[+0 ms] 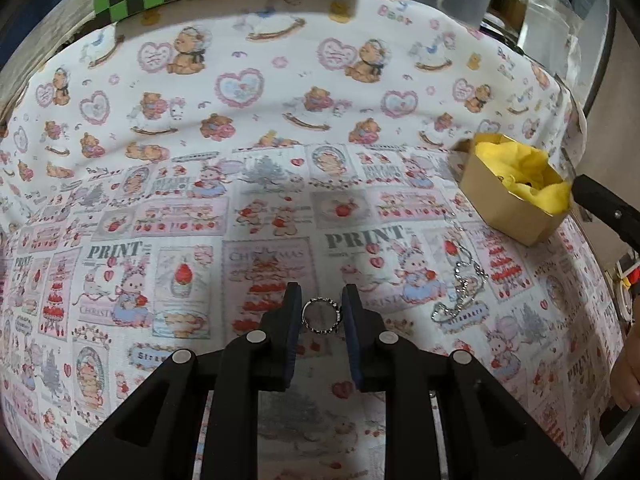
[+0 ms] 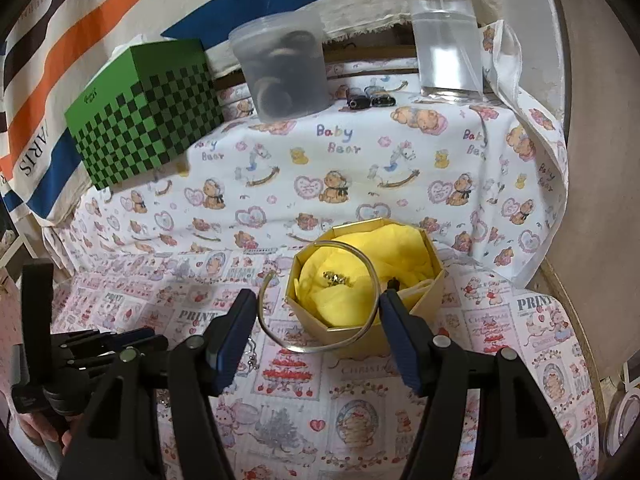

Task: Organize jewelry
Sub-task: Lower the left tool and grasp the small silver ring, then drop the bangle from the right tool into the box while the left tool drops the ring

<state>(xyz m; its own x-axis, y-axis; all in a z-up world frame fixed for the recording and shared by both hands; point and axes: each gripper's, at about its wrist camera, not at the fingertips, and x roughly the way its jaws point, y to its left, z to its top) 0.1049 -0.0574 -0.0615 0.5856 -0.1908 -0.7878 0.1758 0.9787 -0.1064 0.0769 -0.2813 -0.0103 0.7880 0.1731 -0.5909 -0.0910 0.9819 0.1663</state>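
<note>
Two pieces of jewelry sat between my jaws, one in each gripper. My left gripper (image 1: 322,300) had closed in around a small silver ring (image 1: 322,315), which lay flat on the printed cloth (image 1: 160,208); its right edge met the right pad, though I could not tell whether the left pad was touching it. My right gripper (image 2: 318,312) stood about half open with a thin open bangle (image 2: 320,300) spanning it from pad to pad, the band's far arc hanging over the near rim of the gold box (image 2: 432,280). That box, many-sided and lined with crumpled yellow tissue (image 2: 400,248), already had a small sparkling piece (image 2: 338,278) resting on the tissue, and a small dark item (image 2: 394,282) sat near its right side, too small to identify. In the left wrist view a silver chain (image 1: 460,284) lay loose on the cloth between the ring and the box, apart from both. Farther back on the upper, bear-patterned cloth (image 2: 360,152) stood a green checkered box (image 2: 148,112), a cloudy plastic tub (image 2: 284,64) with dark rings inside, two small dark objects (image 2: 370,100) side by side, and a clear bottle (image 2: 444,36). A striped banner (image 2: 60,40) hung behind them.
</note>
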